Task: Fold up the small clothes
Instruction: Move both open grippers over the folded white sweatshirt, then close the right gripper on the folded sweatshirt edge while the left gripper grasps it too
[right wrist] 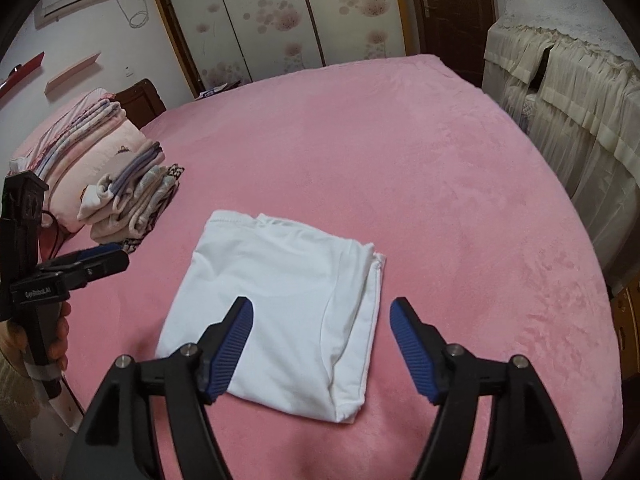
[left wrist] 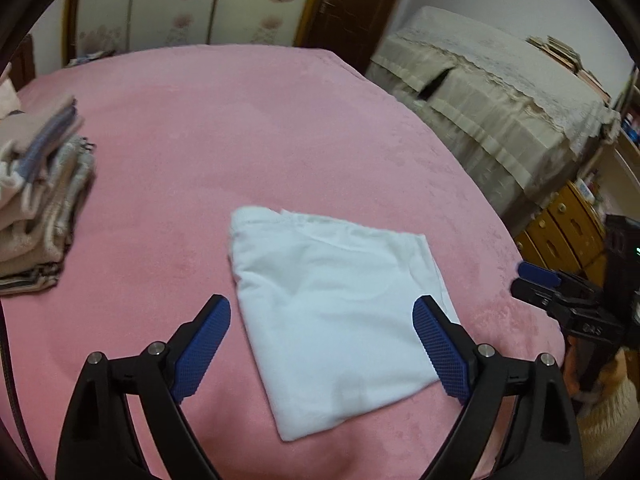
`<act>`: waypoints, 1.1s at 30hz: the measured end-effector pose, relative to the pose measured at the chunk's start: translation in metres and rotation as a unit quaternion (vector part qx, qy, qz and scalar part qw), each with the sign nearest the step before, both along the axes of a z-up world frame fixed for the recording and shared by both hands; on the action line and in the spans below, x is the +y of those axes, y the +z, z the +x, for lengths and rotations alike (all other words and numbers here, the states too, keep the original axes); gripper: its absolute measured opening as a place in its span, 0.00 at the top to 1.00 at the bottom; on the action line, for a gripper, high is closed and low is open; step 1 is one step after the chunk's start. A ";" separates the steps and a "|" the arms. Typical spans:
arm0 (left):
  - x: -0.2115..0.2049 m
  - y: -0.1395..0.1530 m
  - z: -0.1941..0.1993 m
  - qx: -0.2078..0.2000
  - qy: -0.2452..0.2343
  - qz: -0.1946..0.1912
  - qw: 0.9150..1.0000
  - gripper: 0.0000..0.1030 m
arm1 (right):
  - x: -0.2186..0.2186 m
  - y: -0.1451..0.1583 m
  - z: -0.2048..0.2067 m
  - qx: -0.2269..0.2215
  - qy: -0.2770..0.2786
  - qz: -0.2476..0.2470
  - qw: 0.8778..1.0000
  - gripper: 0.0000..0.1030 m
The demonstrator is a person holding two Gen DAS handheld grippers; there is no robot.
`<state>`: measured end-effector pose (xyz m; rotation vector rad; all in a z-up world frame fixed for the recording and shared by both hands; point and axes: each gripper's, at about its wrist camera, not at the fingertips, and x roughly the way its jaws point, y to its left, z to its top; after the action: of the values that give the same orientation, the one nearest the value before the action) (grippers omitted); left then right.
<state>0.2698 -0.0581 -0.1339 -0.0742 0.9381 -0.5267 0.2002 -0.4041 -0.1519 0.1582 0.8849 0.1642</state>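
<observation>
A white garment (left wrist: 336, 312) lies folded into a rough rectangle on the pink bedspread (left wrist: 240, 128); it also shows in the right wrist view (right wrist: 280, 300). My left gripper (left wrist: 322, 308) is open and empty, hovering above the garment's near part. My right gripper (right wrist: 322, 312) is open and empty, above the garment's near right part. In the right wrist view the left gripper (right wrist: 106, 256) appears at the left, hand-held. In the left wrist view the right gripper (left wrist: 532, 280) appears at the right edge.
A stack of folded clothes (right wrist: 132, 200) sits at the left on the pink bedspread (right wrist: 400, 140), with folded pink bedding (right wrist: 80, 140) behind it. A cloth-covered cabinet (right wrist: 568, 100) stands right of the bed. Wardrobe doors (right wrist: 280, 16) are behind.
</observation>
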 end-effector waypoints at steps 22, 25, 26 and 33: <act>0.022 -0.150 0.056 0.180 0.000 -0.134 0.975 0.05 | -0.053 -0.146 0.059 0.143 -0.003 0.269 0.953 0.35; 0.017 -0.154 0.061 0.180 -0.006 -0.143 0.973 0.05 | -0.046 -0.148 0.069 0.146 0.010 0.265 0.953 0.48; 0.014 -0.154 0.061 0.178 -0.011 -0.142 0.974 0.06 | -0.043 -0.149 0.072 0.147 0.013 0.261 0.954 0.55; 0.011 -0.151 0.058 0.181 -0.012 -0.117 0.976 0.60 | -0.030 -0.141 0.072 0.131 0.023 0.232 0.964 0.82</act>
<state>0.3278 -0.0474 -0.2853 -0.3824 1.2285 -0.6582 0.2722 -0.4338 -0.2928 0.6074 1.1039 0.4001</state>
